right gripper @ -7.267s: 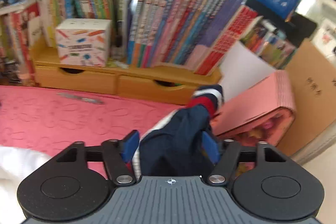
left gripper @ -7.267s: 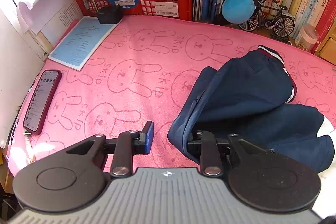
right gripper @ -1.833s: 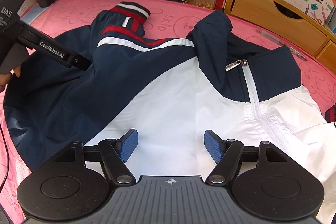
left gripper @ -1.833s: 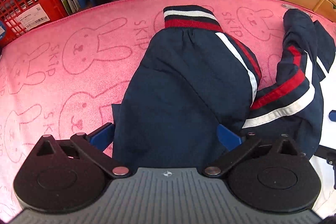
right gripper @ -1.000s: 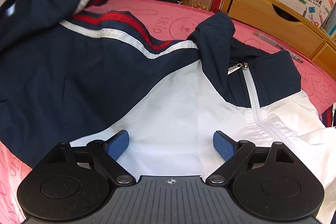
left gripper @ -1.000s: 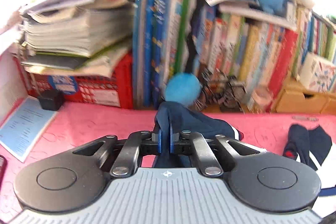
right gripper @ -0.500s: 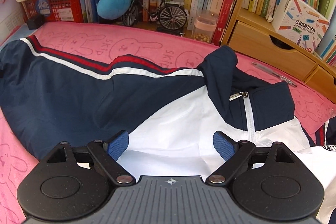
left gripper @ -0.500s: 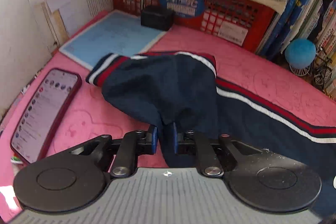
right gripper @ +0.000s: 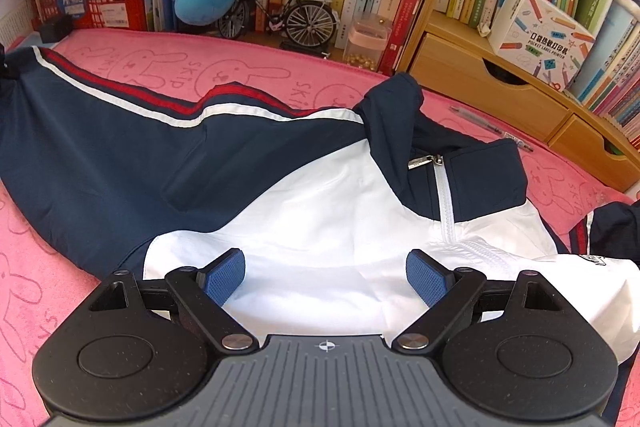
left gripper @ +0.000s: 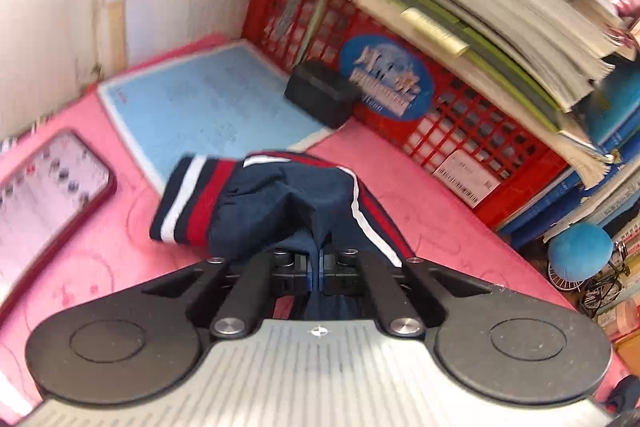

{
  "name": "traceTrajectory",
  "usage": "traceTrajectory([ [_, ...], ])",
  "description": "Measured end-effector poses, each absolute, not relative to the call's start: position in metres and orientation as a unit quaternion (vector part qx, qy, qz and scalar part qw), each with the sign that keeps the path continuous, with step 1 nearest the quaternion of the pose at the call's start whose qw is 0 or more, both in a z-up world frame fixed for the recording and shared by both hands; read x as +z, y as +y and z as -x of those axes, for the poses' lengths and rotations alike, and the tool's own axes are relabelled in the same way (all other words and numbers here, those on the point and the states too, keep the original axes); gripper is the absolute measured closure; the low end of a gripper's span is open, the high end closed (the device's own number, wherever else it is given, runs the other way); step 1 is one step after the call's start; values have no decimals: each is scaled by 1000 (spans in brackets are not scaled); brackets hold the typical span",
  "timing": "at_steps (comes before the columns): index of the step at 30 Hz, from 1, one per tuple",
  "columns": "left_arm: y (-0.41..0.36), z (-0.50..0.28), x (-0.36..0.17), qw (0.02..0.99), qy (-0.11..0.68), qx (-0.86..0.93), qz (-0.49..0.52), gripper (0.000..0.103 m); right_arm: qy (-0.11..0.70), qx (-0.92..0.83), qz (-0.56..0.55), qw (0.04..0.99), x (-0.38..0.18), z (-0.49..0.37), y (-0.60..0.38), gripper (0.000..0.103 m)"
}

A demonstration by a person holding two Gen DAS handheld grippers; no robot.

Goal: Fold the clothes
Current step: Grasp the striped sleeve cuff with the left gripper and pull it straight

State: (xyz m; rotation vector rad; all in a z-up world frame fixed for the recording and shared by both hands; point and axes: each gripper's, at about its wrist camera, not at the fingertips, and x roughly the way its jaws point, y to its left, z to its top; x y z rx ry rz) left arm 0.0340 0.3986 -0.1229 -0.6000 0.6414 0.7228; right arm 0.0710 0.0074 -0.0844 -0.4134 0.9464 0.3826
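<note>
Navy fabric of the striped sleeve [left gripper: 280,203] is pinched at frame centre by the left gripper [left gripper: 316,267], apparently to spread it flat, while the right gripper [right gripper: 326,277] is held wide open, empty, over the white jacket front [right gripper: 320,227].

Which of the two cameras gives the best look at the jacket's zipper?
The right wrist view: the navy-and-white jacket's white zipper and its metal pull run in plain sight below the collar. The left wrist view shows only the jacket's sleeve with its striped cuff, so no zipper.
</note>
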Motion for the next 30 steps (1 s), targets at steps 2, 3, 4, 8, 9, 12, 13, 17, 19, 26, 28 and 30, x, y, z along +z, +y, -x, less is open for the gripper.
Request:
traceTrajectory([
  [2,403,-35,-97,865,272,338,252,100,445,174,195,856,-80,-72,9,15],
  [3,406,-33,-84,874,254,336,241,100,442,171,191,859,-78,-72,11,15],
  [4,410,-32,-70,883,235,334,230,100,440,169,186,862,-75,-74,12,15],
  [8,427,-29,-55,893,225,358,154,100,431,175,168,869,-65,-78,20,15],
  [9,435,-31,-62,886,247,366,144,100,429,181,171,868,-64,-79,23,15],
  [12,455,-38,-102,846,349,376,150,98,432,188,192,861,-69,-76,32,12],
  [13,460,-41,-117,828,387,377,152,97,436,189,199,857,-72,-75,34,12],
  [17,455,-42,-145,798,438,388,145,91,442,193,218,848,-78,-63,31,12],
  [19,449,-43,-148,794,443,393,139,84,443,197,223,846,-79,-55,25,12],
  [26,410,-15,-106,829,413,358,121,69,466,168,170,852,-58,-24,-35,9],
  [28,382,-1,-99,842,416,328,101,66,482,151,156,849,-56,-18,-61,6],
  [30,346,16,-93,857,423,285,79,66,499,130,152,843,-59,-11,-86,6],
])
